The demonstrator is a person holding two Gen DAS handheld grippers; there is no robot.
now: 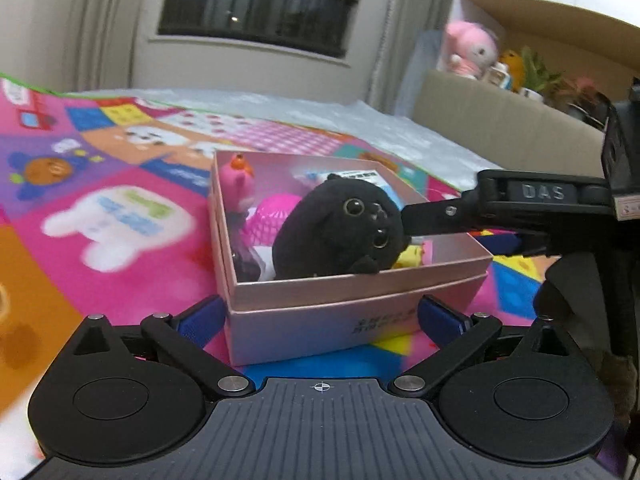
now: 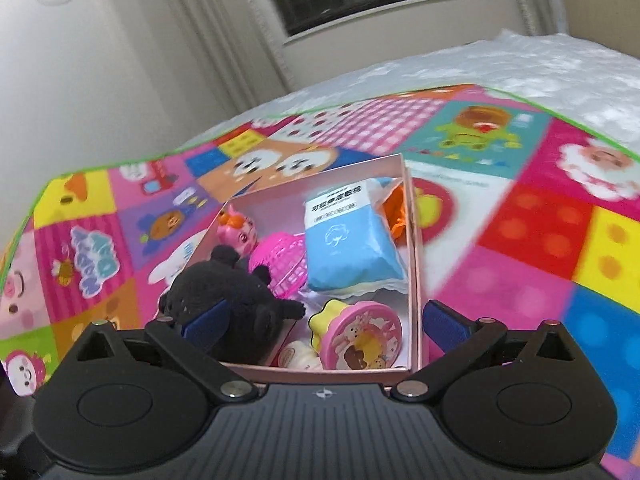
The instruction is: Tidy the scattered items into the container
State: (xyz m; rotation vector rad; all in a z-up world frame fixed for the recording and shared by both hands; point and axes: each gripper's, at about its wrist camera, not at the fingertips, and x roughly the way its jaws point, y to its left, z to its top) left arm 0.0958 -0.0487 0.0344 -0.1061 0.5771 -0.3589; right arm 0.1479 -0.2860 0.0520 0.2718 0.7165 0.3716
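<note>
Right wrist view: pink box (image 2: 414,240) directly below and ahead of the wide-open, empty right gripper (image 2: 320,320), black plush (image 2: 236,300) inside against its near-left wall, nearer this hand; left gripper (image 1: 320,316), equally spread and empty, straddles the box's near corner.

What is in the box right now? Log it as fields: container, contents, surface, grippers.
container: pink box, lid off
contents: black plush, blue packet, pink basket, pink doll, round pink toy
surface: colourful play mat
grippers: left gripper open; right gripper open, empty
</note>
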